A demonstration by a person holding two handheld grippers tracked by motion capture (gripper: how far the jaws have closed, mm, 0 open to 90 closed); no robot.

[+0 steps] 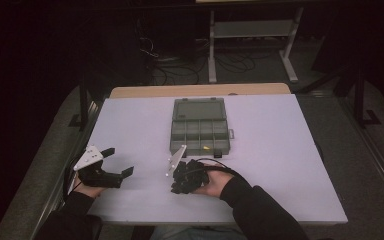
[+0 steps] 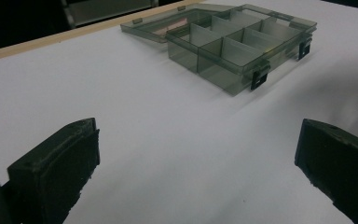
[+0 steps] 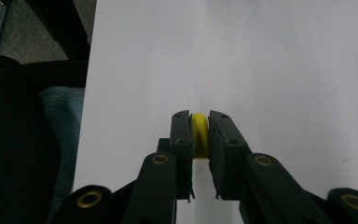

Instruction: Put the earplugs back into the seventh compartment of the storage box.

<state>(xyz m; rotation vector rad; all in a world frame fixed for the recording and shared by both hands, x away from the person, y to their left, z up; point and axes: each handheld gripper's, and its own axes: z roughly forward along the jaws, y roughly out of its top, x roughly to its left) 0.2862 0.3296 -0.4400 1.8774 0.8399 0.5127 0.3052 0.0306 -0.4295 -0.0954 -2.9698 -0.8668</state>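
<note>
The right tool [image 3: 199, 135] clamps a small yellow piece [image 3: 199, 133] between its pads, low centre in the right gripper view, over the white table [image 1: 275, 150]. It looks light, hard and smooth, likely slippery, best pinched across its middle. The left tool [image 2: 196, 163] rests apart, lower left. The open box [image 1: 200, 127], upper centre, stands unobstructed.

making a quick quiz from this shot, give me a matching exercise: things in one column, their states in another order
Things:
1. left tool
2. right tool
3. organizer box
4. yellow piece

States:
A. lid swung open, flat on the table
B. clamped between two black jaws
C. jaws wide apart, nothing between them
D. shut on a small piece

Pairs: 1-C, 2-D, 3-A, 4-B
</note>
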